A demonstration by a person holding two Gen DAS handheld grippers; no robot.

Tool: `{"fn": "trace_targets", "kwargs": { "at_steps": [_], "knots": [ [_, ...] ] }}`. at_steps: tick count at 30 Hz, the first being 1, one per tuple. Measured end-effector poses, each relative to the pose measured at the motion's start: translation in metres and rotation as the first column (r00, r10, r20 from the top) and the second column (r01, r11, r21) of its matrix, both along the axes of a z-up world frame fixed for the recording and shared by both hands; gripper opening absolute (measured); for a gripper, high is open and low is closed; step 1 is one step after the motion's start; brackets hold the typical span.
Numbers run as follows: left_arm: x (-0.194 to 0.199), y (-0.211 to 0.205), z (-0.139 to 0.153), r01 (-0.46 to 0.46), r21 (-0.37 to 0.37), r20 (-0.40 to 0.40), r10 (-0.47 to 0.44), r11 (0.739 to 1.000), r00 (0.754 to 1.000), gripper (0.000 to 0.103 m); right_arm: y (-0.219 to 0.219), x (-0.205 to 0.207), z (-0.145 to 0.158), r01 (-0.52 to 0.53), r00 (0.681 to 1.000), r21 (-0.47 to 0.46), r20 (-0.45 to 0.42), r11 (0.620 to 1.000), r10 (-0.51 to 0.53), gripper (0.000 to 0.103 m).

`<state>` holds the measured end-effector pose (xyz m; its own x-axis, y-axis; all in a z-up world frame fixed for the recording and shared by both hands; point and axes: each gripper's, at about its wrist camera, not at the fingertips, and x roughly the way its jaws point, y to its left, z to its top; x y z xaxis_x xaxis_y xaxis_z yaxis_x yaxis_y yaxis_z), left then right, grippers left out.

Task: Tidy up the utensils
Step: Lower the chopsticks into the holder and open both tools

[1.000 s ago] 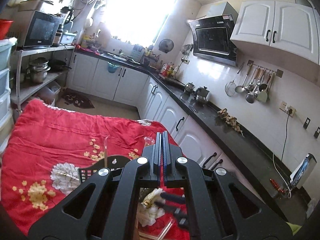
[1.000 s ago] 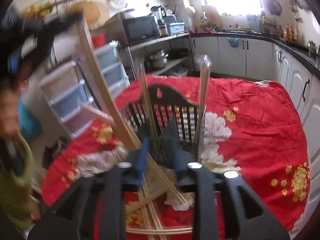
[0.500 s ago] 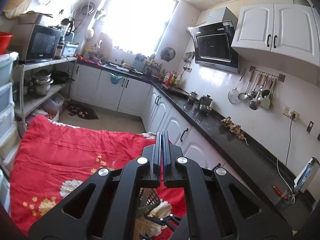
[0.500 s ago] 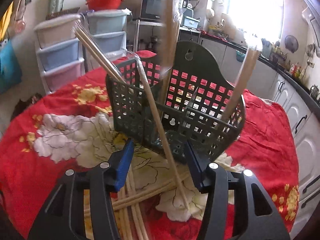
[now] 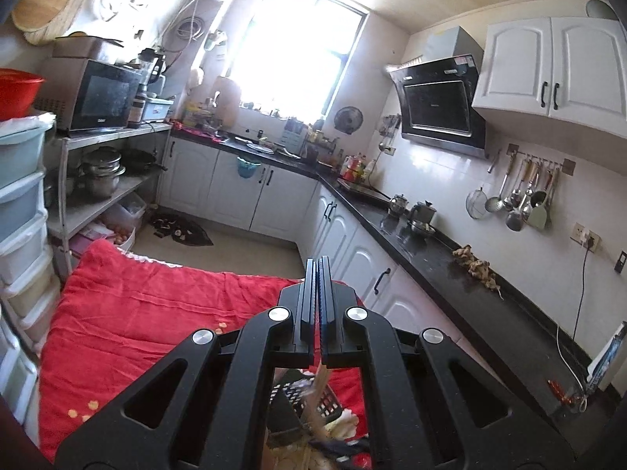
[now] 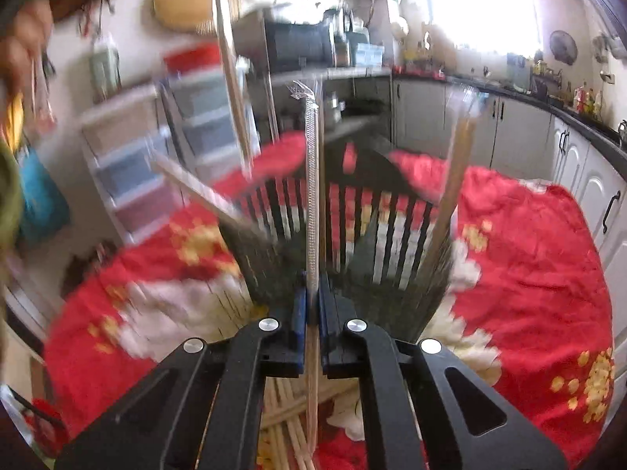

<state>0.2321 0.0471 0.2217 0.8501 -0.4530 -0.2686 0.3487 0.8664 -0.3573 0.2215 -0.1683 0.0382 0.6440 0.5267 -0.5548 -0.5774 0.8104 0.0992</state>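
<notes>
My right gripper point(image 6: 312, 293) is clenched on a wrapped chopstick pair point(image 6: 312, 180), held upright just in front of the black basket point(image 6: 352, 243) on the red-clothed counter point(image 6: 521, 258), presumably to drop it in. More sticks point(image 6: 290, 411) lie below. My left gripper point(image 5: 318, 293) is clamped on nothing, parked above the basket. Blur hides which compartment.

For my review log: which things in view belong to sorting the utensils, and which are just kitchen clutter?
Job: right gripper, shut on wrapped chopsticks; black basket; loose chopsticks.
Clutter: microwave; hung ladles; kettle; red basin.
</notes>
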Motion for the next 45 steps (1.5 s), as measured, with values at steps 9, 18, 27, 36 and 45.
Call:
{"fn": "trace_targets", "kwargs": {
  "at_steps": [9,18,27,36,45],
  "knots": [
    [0.015,0.004,-0.019,-0.015,-0.005,-0.052,0.014,1.000,0.999,0.000,-0.044,0.019,0.082,0.074,0.975,0.270,0.184,0.960,-0.127,0.005],
    [0.025,0.001,-0.055,0.013,-0.008,-0.135,-0.014,1.000,0.991,0.000,-0.040,0.059,0.074,0.127,0.942,0.309,0.258,0.942,-0.212,0.005],
    [0.023,-0.002,-0.076,0.037,-0.026,-0.168,-0.041,0.999,0.985,0.000,-0.023,0.069,0.028,0.207,0.933,0.263,0.238,0.942,-0.271,0.006],
    [0.021,0.003,-0.086,0.036,-0.039,-0.175,-0.042,0.999,0.984,0.000,-0.032,0.074,0.011,0.277,0.931,0.271,0.160,0.922,-0.327,0.033],
    [0.004,0.017,-0.086,0.006,-0.069,-0.149,-0.017,0.998,0.989,0.033,-0.049,0.048,0.020,0.292,0.931,0.264,0.141,0.919,-0.337,0.051]
  ]
}}
